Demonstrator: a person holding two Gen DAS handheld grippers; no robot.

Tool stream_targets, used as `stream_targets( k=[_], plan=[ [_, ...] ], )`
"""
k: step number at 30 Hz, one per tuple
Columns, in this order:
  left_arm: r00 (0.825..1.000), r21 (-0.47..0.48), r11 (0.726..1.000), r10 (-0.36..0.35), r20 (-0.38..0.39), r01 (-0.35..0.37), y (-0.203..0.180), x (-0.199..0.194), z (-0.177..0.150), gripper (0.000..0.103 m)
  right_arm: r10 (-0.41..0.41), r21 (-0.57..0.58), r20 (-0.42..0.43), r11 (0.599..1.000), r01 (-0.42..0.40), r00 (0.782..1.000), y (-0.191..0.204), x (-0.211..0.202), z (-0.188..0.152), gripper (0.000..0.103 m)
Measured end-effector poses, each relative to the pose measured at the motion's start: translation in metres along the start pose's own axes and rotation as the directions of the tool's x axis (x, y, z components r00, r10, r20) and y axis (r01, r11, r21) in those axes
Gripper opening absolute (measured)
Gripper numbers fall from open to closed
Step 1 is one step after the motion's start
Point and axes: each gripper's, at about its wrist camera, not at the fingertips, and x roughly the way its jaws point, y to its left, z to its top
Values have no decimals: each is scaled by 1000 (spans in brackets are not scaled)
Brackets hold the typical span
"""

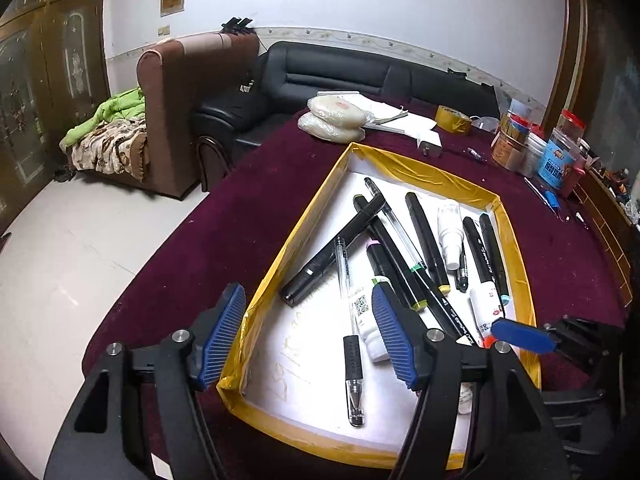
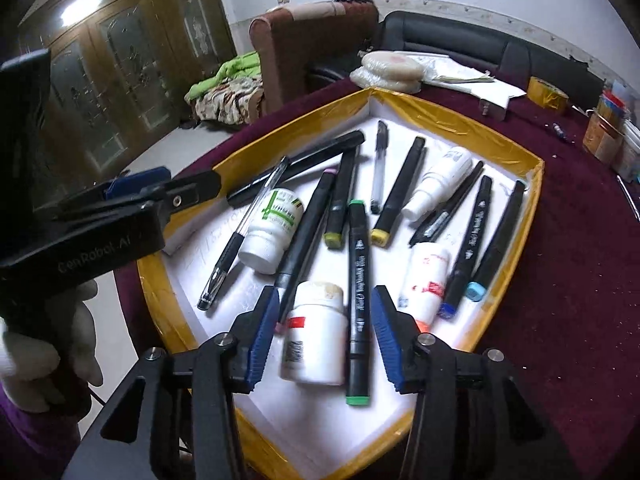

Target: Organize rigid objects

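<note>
Crowding inside the tray (image 2: 400, 98) is the main danger I judge from here: the right gripper (image 2: 324, 336) hangs low over the near end with its jaws released and holding nothing, and between its blue pads lie both a white bottle with a red label (image 2: 314, 336) and a green-capped marker (image 2: 357, 300), touching side by side. If the jaws close now, they may pinch both things together, or the round bottle may roll and slip away and push the markers beside it. The left gripper (image 1: 308, 336) also has its jaws released and empty; one pad is outside the near left wall of the tray and the other is over the pens, so a downward move could hit the yellow taped rim. The two grippers are near each other over the same end, and they could collide. Farther in the tray the black markers lie crossed over each other, with clear pens and more white bottles among them, so lifting one may drag another. The tray rests on a table (image 2: 560, 320) covered with dark red cloth, which looks soft. At the far side of the table are flat round packets (image 1: 334, 112), papers, a tape roll (image 1: 454, 119) and jars. Beyond the table stand a black sofa (image 1: 340, 76), a brown armchair (image 1: 176, 92) with blankets, wooden cabinets and a pale wall.
</note>
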Motion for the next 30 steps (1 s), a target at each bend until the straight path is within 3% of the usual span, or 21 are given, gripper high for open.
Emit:
stream_targets(
  k=[15,30],
  plan=[
    [998,125,990,59,39,-63,-51,-22,4,70,-5,124,90,992,-6,996,-54,-38,-15,47],
    [992,272,955,101,78,-119,-117,-32,-1,74,-31,241,133,971,-2,991,-110,-63,-44,51]
  ],
)
